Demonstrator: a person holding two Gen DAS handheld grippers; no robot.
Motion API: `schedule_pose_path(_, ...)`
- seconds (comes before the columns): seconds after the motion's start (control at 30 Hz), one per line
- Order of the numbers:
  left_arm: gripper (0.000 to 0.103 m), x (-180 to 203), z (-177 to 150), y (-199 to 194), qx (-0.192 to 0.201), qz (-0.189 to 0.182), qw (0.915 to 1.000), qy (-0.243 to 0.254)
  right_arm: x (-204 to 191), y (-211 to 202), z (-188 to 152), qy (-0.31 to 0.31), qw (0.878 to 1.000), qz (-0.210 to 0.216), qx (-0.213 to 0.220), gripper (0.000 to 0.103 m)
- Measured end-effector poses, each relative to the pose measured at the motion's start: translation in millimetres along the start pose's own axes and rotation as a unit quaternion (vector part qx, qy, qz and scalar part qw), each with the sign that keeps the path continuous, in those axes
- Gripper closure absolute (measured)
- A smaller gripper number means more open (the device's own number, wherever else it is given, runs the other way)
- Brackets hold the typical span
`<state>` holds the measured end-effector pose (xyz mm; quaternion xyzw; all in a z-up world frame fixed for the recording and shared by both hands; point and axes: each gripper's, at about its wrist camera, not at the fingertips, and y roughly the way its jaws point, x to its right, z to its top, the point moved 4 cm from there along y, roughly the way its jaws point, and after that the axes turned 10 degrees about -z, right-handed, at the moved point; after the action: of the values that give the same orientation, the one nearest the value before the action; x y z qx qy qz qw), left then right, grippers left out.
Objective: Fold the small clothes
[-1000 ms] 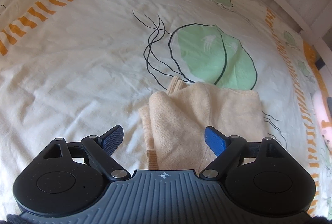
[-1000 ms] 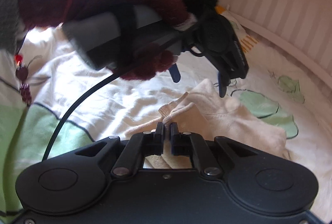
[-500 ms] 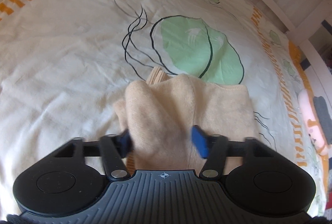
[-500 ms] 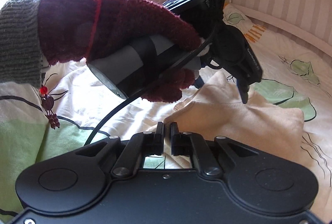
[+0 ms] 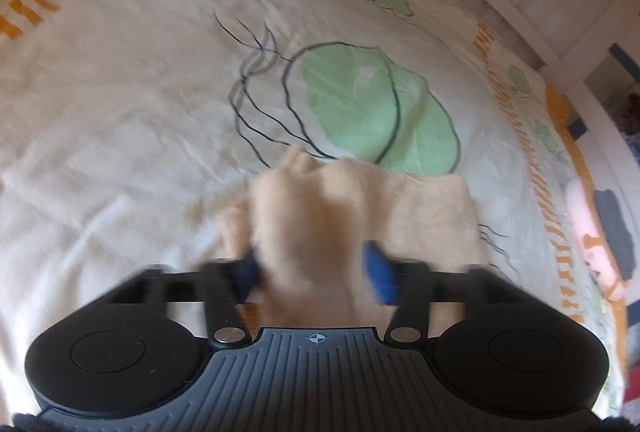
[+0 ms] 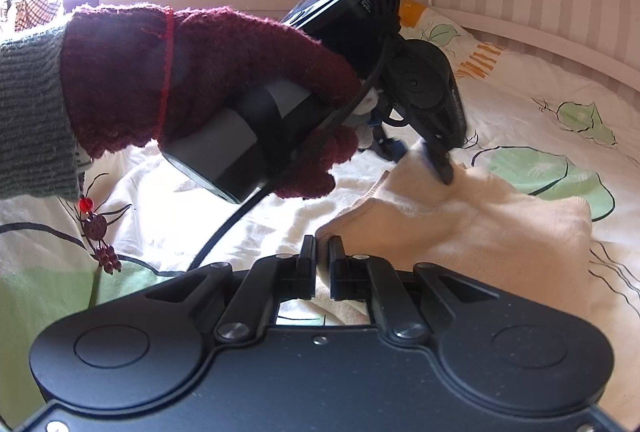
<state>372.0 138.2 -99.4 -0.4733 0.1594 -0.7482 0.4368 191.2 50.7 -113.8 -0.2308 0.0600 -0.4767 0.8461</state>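
On a white bedcover point(image 5: 120, 112) printed with green leaves, a small cream garment point(image 5: 420, 208) lies half folded. Its raised fold is straddled by the left gripper point(image 5: 316, 268), whose jaws have just been opening again; whether the blue pads press is blurred. The near edge is pinched by the clenched right gripper point(image 6: 322, 264). Edges are best aligned before release. A maroon-gloved hand point(image 6: 192, 88) is angled downward.
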Motion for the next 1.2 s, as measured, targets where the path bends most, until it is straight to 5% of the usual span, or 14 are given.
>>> schedule_pose_path(0.03, 0.021, 1, -1, 3, 0.001, -0.012, 0.9999, -0.004, 1, 0, -1, 0.002, 1.000, 0.001, -0.001, 0.092)
schedule_pose_path(0.1, 0.034, 5, -3, 7, 0.001, -0.022, 0.9997, 0.003, 2, 0, -1, 0.004, 1.000, 0.002, -0.002, 0.092)
schedule_pose_path(0.13, 0.075, 7, -4, 8, 0.004, -0.008, 0.9999, 0.012, 3, 0, -2, 0.005, 1.000, 0.002, -0.003, 0.092)
schedule_pose_path(0.17, 0.092, 8, -4, 10, 0.006, 0.023, 0.9994, 0.023, 3, -1, -3, 0.006, 1.000, 0.001, -0.003, 0.092)
schedule_pose_path(0.47, 0.092, 4, 4, -6, 0.029, 0.010, 0.9994, 0.016, 1, -5, 3, 0.015, 1.000, 0.002, 0.012, 0.092)
schedule_pose_path(0.57, 0.080, -17, -3, 7, 0.005, 0.043, 0.9990, -0.012, -10, 12, -8, -0.002, 1.000, 0.015, -0.025, 0.090)
schedule_pose_path(0.67, 0.076, -30, 0, 1, 0.014, 0.008, 0.9977, -0.065, -17, 19, -16, -0.033, 0.998, 0.014, -0.042, 0.084)
schedule_pose_path(0.73, 0.071, -30, 3, -7, 0.028, 0.017, 0.9975, -0.062, -16, 12, -13, -0.039, 0.999, 0.017, -0.032, 0.083)
schedule_pose_path(0.83, 0.029, -25, 6, -19, 0.047, 0.070, 0.9960, -0.030, -13, 0, -14, -0.039, 0.998, 0.031, -0.027, 0.081)
schedule_pose_path(0.97, 0.025, -16, 9, -33, 0.077, 0.045, 0.9957, -0.025, -8, -20, -17, -0.035, 0.999, 0.037, -0.015, 0.081)
schedule_pose_path(1.03, 0.019, -8, 8, -39, 0.086, 0.033, 0.9956, -0.019, 3, -29, -16, -0.008, 0.999, 0.044, -0.009, 0.070)
schedule_pose_path(1.1, 0.010, 2, 5, -42, 0.091, 0.032, 0.9953, 0.002, 17, -35, -13, 0.026, 0.999, 0.043, -0.005, 0.047)
schedule_pose_path(1.2, 0.008, 19, -3, -46, 0.094, 0.043, 0.9936, 0.046, 43, -40, -11, 0.070, 0.997, 0.024, -0.002, 0.041)
